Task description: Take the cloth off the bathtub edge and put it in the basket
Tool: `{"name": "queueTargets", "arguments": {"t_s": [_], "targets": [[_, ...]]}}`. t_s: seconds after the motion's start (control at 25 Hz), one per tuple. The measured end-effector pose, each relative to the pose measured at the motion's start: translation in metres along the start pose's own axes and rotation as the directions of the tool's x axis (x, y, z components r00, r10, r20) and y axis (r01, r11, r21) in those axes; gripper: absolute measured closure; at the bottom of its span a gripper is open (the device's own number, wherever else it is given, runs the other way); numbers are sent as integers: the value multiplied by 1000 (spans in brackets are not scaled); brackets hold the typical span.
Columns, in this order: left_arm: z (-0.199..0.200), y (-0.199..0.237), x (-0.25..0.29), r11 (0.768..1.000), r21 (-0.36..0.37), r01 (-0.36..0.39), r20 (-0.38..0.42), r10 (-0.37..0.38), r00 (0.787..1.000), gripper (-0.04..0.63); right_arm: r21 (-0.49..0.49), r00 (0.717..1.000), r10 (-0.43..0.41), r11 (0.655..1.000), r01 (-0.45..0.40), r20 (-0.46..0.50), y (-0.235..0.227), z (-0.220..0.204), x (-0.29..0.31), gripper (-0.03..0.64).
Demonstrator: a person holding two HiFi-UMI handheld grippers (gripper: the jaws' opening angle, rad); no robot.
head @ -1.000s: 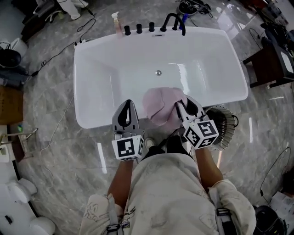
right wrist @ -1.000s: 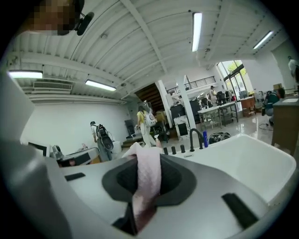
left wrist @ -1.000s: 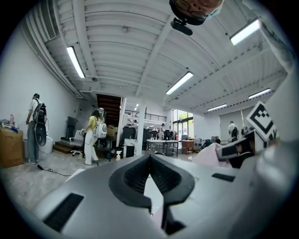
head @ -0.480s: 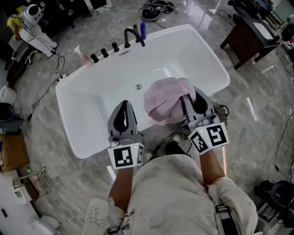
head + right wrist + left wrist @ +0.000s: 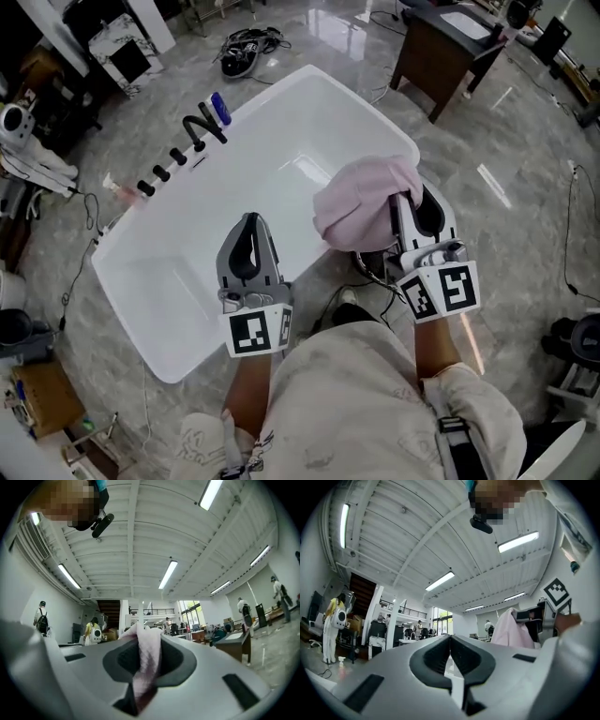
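**One cloth in my right jaws, none in my left**

My right gripper (image 5: 147,637) has both jaws pinched on the one pink cloth (image 5: 146,665). A fold of it runs down the gap between them and bunches out past the tips. In the head view the right gripper (image 5: 403,202) is raised in front of me, and the cloth (image 5: 361,202) hangs off its tips as a rounded bundle. It is clear of the bathtub (image 5: 239,178) edge and sits over the tub's near corner.

My left gripper (image 5: 450,638) has its two jaws pressed together with nothing between them. In the head view the left gripper (image 5: 249,220) is held up beside the right one, over the tub's near rim and apart from the cloth. From the left gripper view the cloth (image 5: 511,631) shows off to the side, draped from the other gripper.

Each gripper carries one marker cube, so there are two: left cube (image 5: 258,330) and right cube (image 5: 442,291).

Just below the cloth lies a dark tangle of wire (image 5: 373,265), mostly hidden; I cannot tell whether it is the basket.

The single white tub lies slantwise on the grey marble floor (image 5: 525,216). On its far rim stand one black spout (image 5: 201,127) and three black knobs (image 5: 160,174). One dark desk (image 5: 441,42) stands beyond the tub.
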State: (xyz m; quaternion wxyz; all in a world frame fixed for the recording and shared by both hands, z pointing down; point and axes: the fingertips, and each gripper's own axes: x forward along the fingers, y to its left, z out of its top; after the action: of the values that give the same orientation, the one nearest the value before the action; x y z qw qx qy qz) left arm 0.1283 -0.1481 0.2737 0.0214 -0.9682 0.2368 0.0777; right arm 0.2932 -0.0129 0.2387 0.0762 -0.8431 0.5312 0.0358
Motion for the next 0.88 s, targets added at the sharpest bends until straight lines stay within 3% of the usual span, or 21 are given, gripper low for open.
{"name": "queueTargets", "arguments": {"t_s": [0.44,0.88], "targets": [[-11,-98,78,974,-55,218,14,-217,976,591,-50,966,-253,965,256,58,-113,29,-52,566],[-24,-214,125,898,-96,429,32,-427,903,591,-72,893,-437,893,445,103,-195,43,-120,566]]}}
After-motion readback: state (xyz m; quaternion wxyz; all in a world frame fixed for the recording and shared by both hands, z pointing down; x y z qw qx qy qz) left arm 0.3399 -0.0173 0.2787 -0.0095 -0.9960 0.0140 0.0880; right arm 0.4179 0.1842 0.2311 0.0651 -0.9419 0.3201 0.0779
